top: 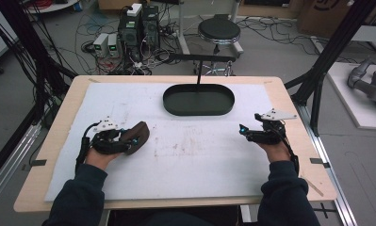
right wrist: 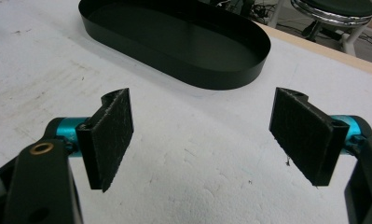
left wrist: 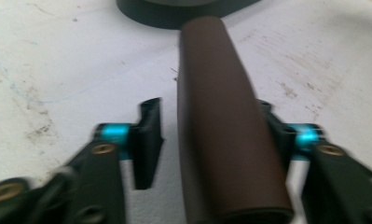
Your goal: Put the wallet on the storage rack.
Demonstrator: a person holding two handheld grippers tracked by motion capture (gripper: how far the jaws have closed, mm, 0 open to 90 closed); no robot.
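The brown case lay lengthwise between the left gripper's jaws, one pad against its side, the other just apart, so no firm grip showed. Beyond its tip sat the black tray. The right gripper stood wide open, holding nothing, above the bench.

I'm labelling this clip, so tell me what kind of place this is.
Most likely a robotics lab: a work table framed by black rails, computers amid tangled cables on the floor, and a grey robot arm lying alongside.
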